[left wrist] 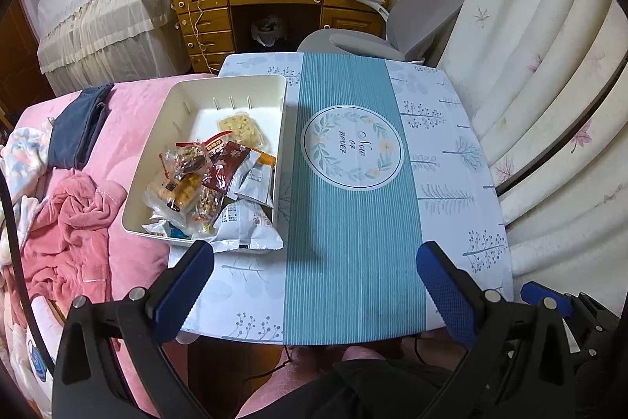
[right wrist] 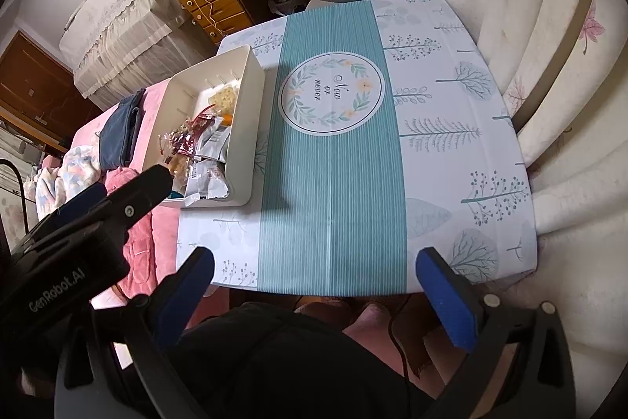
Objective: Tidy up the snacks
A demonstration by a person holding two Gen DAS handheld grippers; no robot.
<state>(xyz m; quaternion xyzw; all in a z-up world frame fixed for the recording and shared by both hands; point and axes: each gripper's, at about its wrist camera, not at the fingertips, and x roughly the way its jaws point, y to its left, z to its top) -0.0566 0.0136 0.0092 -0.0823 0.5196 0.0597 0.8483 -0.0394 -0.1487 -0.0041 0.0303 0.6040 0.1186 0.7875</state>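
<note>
White bin (left wrist: 157, 160) of snacks (left wrist: 212, 183) sits at table's (left wrist: 451, 152) left edge, long axis running away from the cameras; left gripper (left wrist: 314, 285) and right gripper (right wrist: 314, 285) both spread wide, empty.

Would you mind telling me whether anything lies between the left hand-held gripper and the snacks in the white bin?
Nothing visible does. The left hand-held gripper hovers open near the white bin; only bare tablecloth separates it from the snacks.

Mixed wrapped snacks (left wrist: 212, 183) lie heaped inside the white bin (left wrist: 151, 148), crowding its near end.
</note>
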